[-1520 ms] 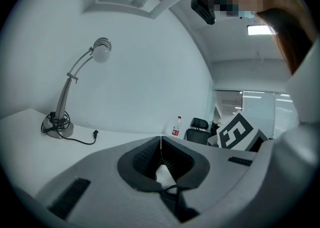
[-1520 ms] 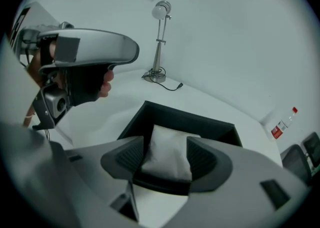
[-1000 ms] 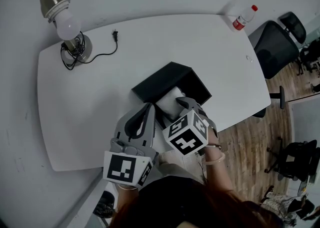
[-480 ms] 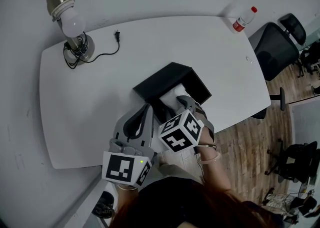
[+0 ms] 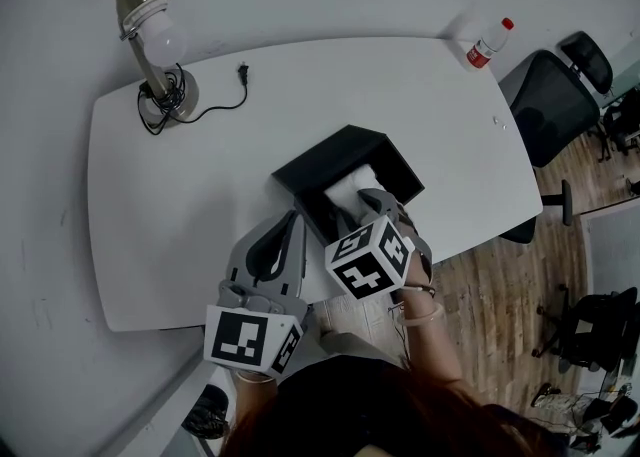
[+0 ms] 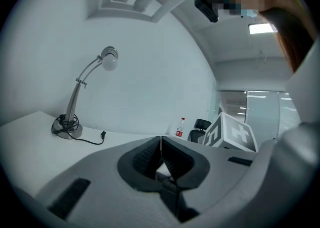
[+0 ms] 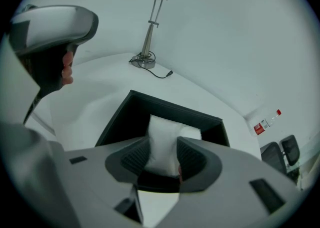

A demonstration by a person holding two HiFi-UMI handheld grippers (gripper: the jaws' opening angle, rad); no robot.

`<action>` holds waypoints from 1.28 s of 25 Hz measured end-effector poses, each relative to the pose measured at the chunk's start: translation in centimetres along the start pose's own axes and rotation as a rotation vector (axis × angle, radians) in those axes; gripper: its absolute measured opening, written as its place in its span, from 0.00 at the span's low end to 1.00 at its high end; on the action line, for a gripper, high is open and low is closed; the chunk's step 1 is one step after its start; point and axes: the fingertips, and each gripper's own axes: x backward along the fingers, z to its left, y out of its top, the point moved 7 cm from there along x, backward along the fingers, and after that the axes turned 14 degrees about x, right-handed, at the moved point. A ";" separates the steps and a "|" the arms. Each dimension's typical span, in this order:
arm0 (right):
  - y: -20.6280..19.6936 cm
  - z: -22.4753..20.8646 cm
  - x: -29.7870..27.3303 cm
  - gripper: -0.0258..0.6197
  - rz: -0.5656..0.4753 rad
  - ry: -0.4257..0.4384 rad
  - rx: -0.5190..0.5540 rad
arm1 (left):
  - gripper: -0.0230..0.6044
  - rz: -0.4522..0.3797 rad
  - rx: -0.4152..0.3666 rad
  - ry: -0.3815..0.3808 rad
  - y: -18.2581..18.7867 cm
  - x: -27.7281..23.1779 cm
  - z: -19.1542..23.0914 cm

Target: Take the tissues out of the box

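Observation:
A black open box [image 5: 318, 167] stands near the front edge of the white table [image 5: 200, 205], with a white wad of tissues [image 5: 350, 188] inside. My right gripper [image 5: 366, 207] reaches into the box from the front. In the right gripper view its jaws are closing, and the pads press both sides of the tissues [image 7: 162, 134], which bulge up out of the box [image 7: 122, 117]. My left gripper [image 5: 296, 217] hovers just left of the box at the table's front edge. Its jaws are shut, with nothing between them [image 6: 160, 144].
A desk lamp [image 5: 160, 65] with a coiled cable and loose plug [image 5: 243, 72] stands at the table's far left. A red-capped bottle [image 5: 487, 42] is at the far right corner. Black office chairs [image 5: 550, 95] stand on the wooden floor to the right.
The right gripper's jaws have narrowed onto the tissues in the box. The left gripper has stayed in place by the box.

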 end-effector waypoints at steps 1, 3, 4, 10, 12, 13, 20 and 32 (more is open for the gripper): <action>0.0 -0.1 0.2 0.32 -0.008 -0.011 -0.004 | 0.08 -0.002 -0.001 0.000 0.1 0.1 -0.1; 0.0 -0.4 0.7 0.32 -0.029 -0.030 -0.014 | 0.08 -0.006 -0.002 0.000 0.2 0.4 -0.3; 0.0 -0.6 0.9 0.32 -0.039 -0.037 -0.020 | 0.08 -0.007 -0.002 0.000 0.2 0.5 -0.4; 0.1 -0.9 2.5 0.32 -0.109 -0.051 -0.044 | 0.08 -0.022 -0.017 -0.005 0.5 1.2 -1.3; 0.0 -0.9 3.1 0.32 -0.130 -0.059 -0.049 | 0.08 -0.027 -0.025 -0.007 0.6 1.4 -1.7; 0.0 -1.0 3.3 0.32 -0.140 -0.063 -0.050 | 0.08 -0.029 -0.028 -0.008 0.7 1.6 -1.9; 0.0 -0.9 5.3 0.32 -0.225 -0.097 -0.049 | 0.08 -0.047 -0.057 -0.012 1.1 2.7 -3.2; -0.6 -0.6 8.5 0.32 -0.341 -0.187 -0.063 | 0.08 -0.069 -0.103 -0.007 1.4 5.1 -5.2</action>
